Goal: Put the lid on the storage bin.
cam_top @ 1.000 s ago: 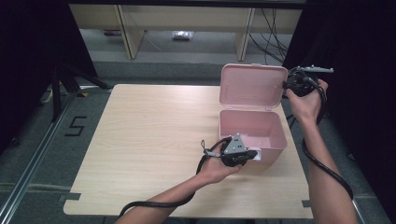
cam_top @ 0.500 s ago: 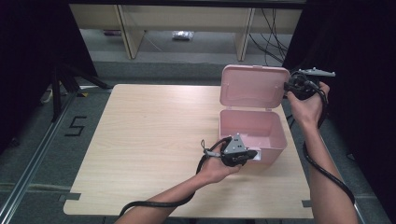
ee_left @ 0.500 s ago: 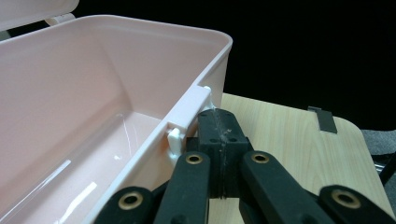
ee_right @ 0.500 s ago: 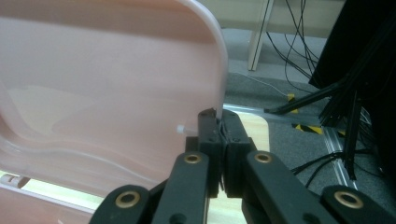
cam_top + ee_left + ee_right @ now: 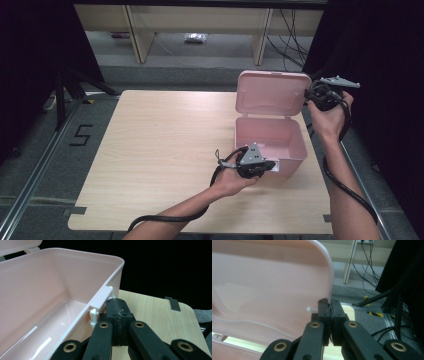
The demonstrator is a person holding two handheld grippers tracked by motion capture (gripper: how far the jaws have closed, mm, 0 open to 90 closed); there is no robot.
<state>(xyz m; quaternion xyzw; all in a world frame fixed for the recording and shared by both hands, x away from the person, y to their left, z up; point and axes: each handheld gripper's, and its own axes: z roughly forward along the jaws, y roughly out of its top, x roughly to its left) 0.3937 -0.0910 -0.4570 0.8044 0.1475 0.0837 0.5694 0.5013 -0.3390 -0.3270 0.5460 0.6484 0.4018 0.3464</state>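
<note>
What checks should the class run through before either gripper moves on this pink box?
1. Pink plastic box sits fully on the wooden table: ok.
2. Hinged pink lid stands open: ok.
3. Right gripper shut at the lid's edge: ok, though whether it pinches the edge, cannot tell.
4. Left gripper shut beside the white front latch: ok.
5. Box interior empty: ok.
6. Cable clear of the box: ok.

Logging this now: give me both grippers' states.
Left gripper: shut, at the box's front latch.
Right gripper: shut on the lid edge.
</note>
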